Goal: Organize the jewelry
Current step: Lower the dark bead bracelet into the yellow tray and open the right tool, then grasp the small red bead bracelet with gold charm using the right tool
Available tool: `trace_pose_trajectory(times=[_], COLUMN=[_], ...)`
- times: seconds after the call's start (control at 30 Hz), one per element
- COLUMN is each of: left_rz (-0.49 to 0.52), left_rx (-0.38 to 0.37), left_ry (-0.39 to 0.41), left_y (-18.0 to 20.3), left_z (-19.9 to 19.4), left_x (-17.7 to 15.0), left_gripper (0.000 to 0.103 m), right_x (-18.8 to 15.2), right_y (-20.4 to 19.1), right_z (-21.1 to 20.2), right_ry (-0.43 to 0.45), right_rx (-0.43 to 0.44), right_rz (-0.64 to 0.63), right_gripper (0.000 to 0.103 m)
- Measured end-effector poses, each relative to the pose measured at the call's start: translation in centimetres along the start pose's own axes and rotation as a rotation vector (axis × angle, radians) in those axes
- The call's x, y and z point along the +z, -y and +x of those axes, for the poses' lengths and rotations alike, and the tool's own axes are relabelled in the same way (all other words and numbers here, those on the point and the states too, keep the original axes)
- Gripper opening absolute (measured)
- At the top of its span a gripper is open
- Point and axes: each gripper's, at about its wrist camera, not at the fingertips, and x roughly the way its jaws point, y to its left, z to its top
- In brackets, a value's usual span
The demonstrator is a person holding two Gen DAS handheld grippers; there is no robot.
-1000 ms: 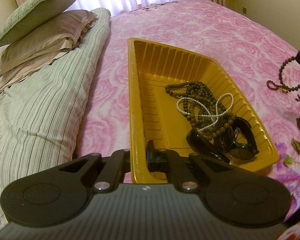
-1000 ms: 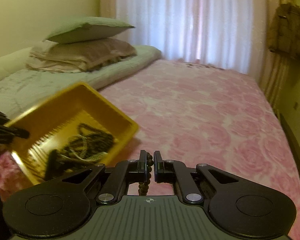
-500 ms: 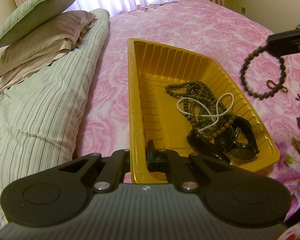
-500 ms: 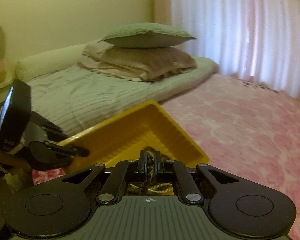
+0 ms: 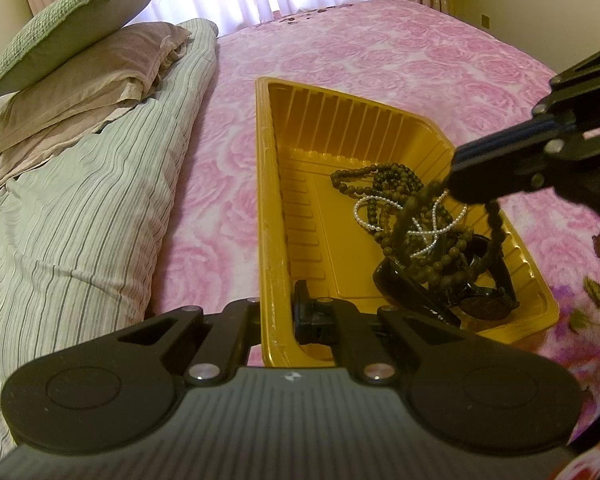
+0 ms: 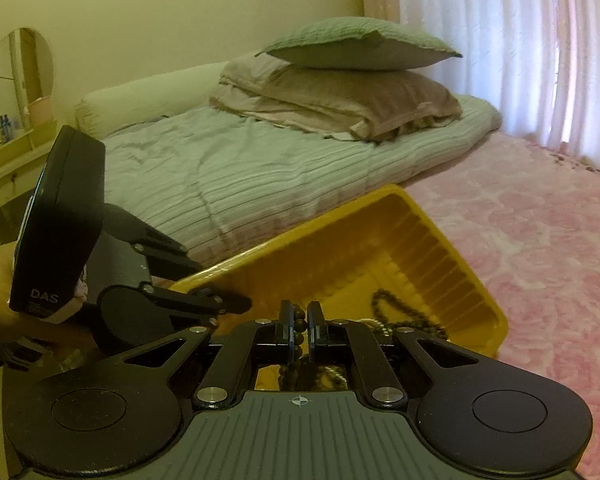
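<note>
A yellow plastic tray (image 5: 276, 208) lies on the pink bed. My left gripper (image 5: 278, 312) is shut on the tray's near rim. The tray holds a dark bead necklace (image 5: 380, 178), a white pearl string (image 5: 420, 232) and a black watch (image 5: 484, 300). My right gripper (image 5: 456, 184) hangs over the tray, shut on a dark bead bracelet (image 5: 494, 224) that dangles into it. In the right wrist view the beads (image 6: 299, 330) sit between the shut fingers, above the tray (image 6: 380, 208); the left gripper (image 6: 236, 303) grips its edge.
A striped green duvet (image 5: 72, 220) and stacked pillows (image 5: 80, 52) lie left of the tray. The pink rose bedspread (image 5: 400, 48) stretches beyond and to the right. Curtains (image 6: 520, 52) hang behind; a dresser with a mirror (image 6: 20, 80) stands at far left.
My right gripper has carried the bead bracelet from the bedspread at the right, leftward, to over the tray. The left gripper and the tray have stayed put.
</note>
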Motion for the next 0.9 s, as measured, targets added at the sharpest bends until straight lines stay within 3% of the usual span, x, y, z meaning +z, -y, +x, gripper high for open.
trace_pose_trajectory(times=[0.77,0.83,0.87,0.9], left_rz=[0.001,0.001,0.001,0.002], left_rx=[0.0,0.0,0.0,0.001], left_ry=[-0.001,-0.001,-0.001,-0.001], left_y=[0.0,0.0,0.0,0.0], left_z=[0.0,0.0,0.0,0.0], left_x=[0.1,0.1,0.2,0.1], left_gripper=[0.003,0.003,0.003,0.003], right_x=[-0.7,-0.8,-0.9,-0.9], right_y=[1.3,2.0,2.4,2.9], right_z=[1.4,1.2,0.9,0.6], right_ry=[-0.003,0.008,0.014,0.024], right_rx=[0.005,-0.03,-0.043,-0.05], right_rz=[0.055,0.084,0.102,0.122], right_gripper=[0.007,0.015,0.032,0.04])
